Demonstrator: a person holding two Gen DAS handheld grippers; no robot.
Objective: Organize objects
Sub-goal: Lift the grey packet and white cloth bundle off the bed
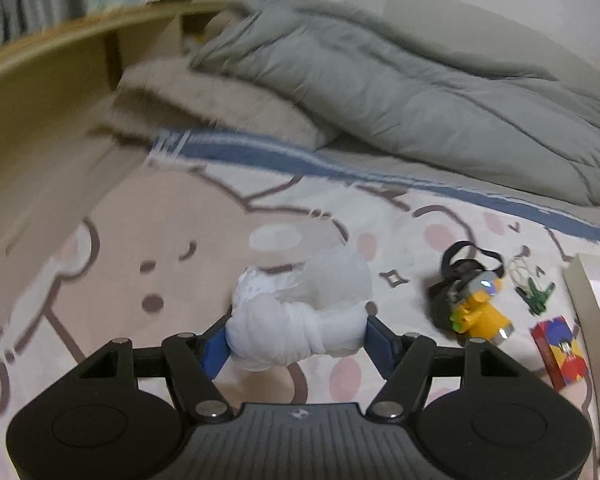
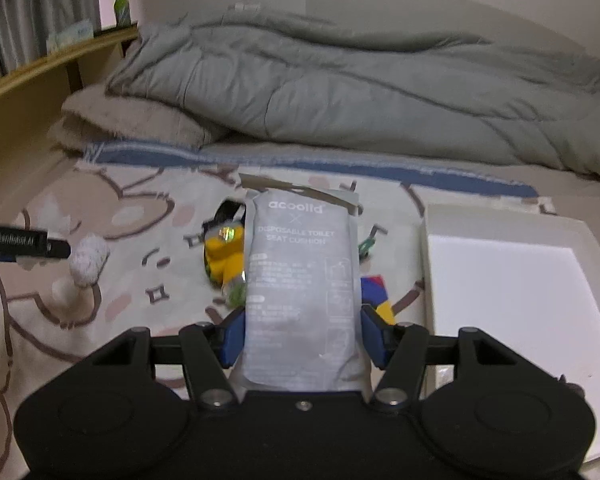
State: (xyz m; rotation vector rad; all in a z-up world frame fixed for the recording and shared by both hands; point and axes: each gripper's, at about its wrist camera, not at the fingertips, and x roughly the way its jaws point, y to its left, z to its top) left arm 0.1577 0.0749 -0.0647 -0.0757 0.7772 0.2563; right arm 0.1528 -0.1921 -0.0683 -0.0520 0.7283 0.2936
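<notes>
My left gripper [image 1: 296, 338] is shut on a knotted white plastic bag [image 1: 300, 312] and holds it over the bear-print bedspread [image 1: 140, 264]. The bag also shows in the right wrist view [image 2: 88, 260], held by the left gripper [image 2: 66, 249]. My right gripper [image 2: 302, 330] is shut on a grey disposable toilet seat cushion packet [image 2: 304, 280], which stands upright between the fingers. A yellow headlamp with a black strap [image 1: 476, 304], a green clip [image 1: 536, 294] and a red card box [image 1: 558, 350] lie on the spread. The packet partly hides the headlamp [image 2: 224, 252] and the card box [image 2: 378, 296].
A white tray [image 2: 500, 280] lies on the bed at the right, its edge also in the left wrist view [image 1: 584, 300]. A grey duvet [image 2: 360, 92] and a beige pillow [image 2: 128, 120] lie behind. A wooden headboard shelf [image 1: 60, 52] runs along the left.
</notes>
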